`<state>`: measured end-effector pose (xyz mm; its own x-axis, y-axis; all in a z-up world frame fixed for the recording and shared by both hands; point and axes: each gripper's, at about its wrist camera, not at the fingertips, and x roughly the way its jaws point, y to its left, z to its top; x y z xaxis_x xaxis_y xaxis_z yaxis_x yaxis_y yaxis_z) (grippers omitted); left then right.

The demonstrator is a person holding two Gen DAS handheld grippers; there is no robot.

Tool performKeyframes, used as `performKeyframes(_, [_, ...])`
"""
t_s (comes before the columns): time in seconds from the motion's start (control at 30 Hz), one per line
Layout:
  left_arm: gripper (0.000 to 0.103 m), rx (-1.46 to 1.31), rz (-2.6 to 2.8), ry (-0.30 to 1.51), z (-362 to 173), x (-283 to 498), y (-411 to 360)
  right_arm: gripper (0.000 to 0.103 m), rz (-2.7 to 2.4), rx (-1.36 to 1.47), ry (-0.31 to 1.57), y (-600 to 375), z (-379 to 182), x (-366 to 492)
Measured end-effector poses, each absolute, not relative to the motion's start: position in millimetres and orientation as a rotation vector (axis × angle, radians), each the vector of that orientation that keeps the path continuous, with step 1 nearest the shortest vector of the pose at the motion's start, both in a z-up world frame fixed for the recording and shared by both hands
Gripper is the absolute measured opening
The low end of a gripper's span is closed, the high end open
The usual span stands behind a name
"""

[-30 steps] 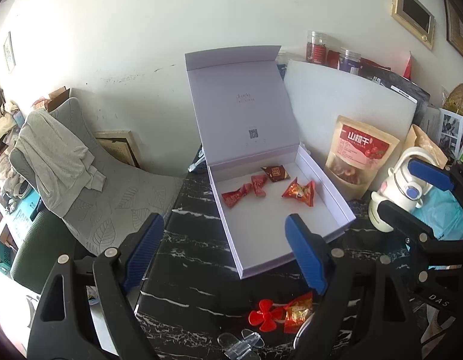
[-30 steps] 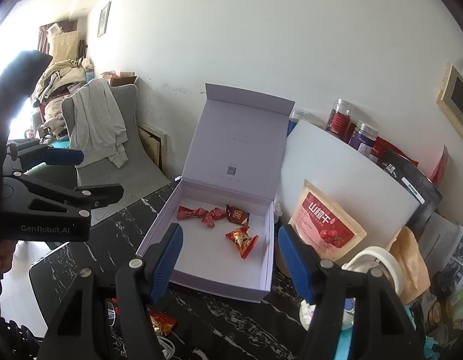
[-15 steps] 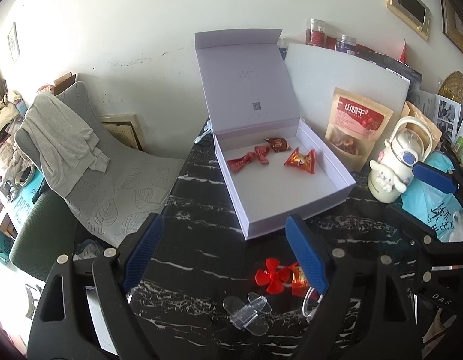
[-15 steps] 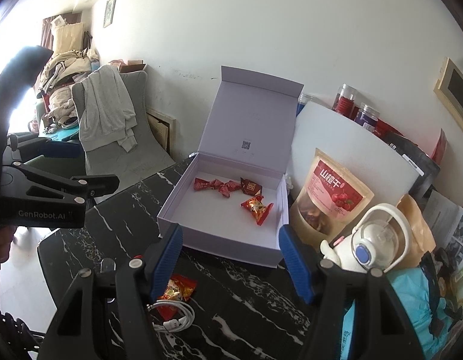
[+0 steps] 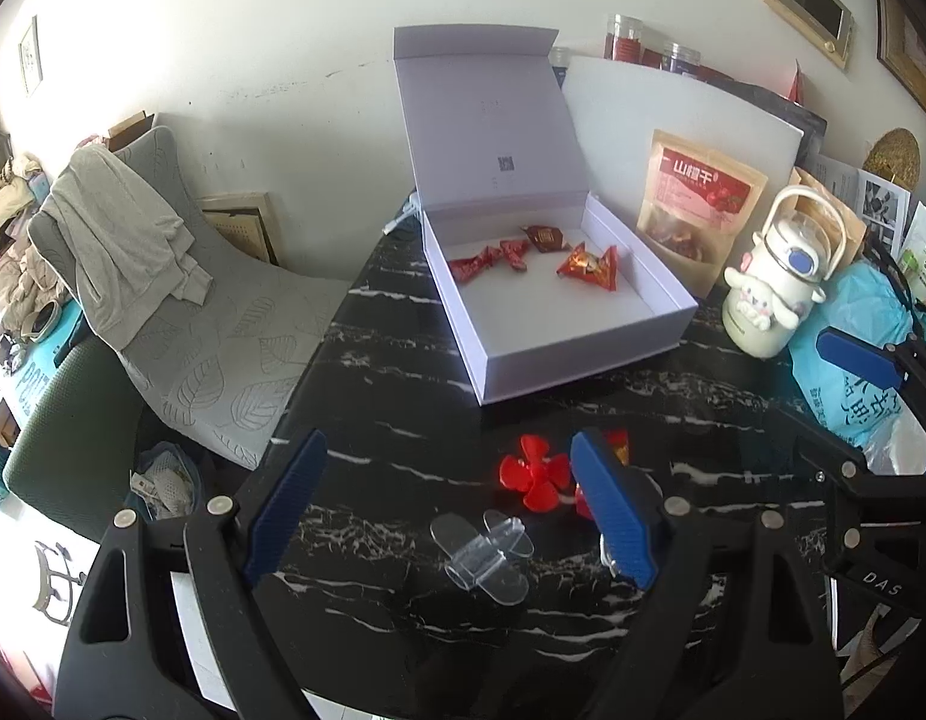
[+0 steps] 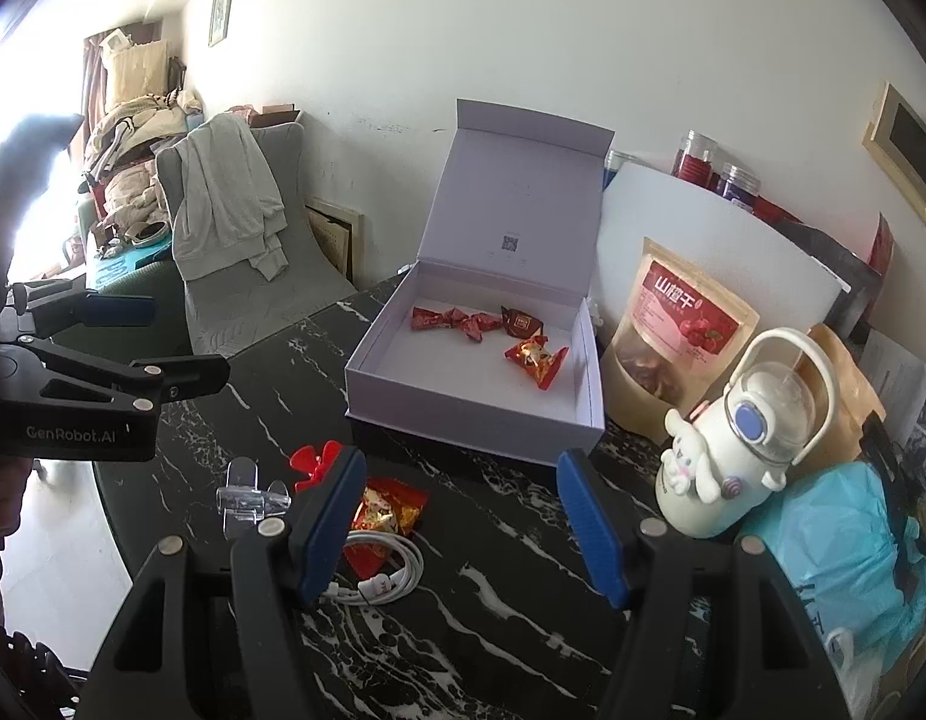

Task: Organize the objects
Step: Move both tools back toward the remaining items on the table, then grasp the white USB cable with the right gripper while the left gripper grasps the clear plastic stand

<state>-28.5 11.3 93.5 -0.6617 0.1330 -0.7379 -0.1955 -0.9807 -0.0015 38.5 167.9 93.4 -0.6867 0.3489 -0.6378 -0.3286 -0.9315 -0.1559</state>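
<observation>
Black marble table [image 5: 402,396] holds white box [image 5: 559,324], red propeller [image 5: 535,474].

Both wrist cameras look forward and down over the black marble table [image 5: 402,420], sharing the open white box [image 6: 463,408] from left and right

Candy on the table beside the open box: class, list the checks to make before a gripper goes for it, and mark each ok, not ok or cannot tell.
1. Box lid open: ok.
2. Free floor space in the box near the candies already inside: ok.
3. Right gripper open and empty: ok.
4. Left gripper open and empty: ok.
5. Loose candy clear of clutter: not ok; a white cable lies against it and a red fan sits beside it.
6. Candy fully in view: not ok; a gripper finger partly hides it in both views.
</observation>
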Motion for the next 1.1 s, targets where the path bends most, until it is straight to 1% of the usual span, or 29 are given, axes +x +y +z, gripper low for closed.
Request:
performKeyframes(0.7, [0.083,-1.350,2.584,0.062,26.8,-15.9,9.9,0.067,2.575,-1.144,0.040,158.7,31.9,49.1])
performKeyframes(0.9, [0.083,-1.380,2.561,0.020,9.7,-15.2,6.4,0.067,2.600,-1.213,0.087,158.9,12.2,45.1])
performKeyframes(1.1, [0.083,-1.394,2.555,0.021,-3.8,-14.6,5.3,0.067,2.633,-1.267,0.133,157.9,-5.4,40.1])
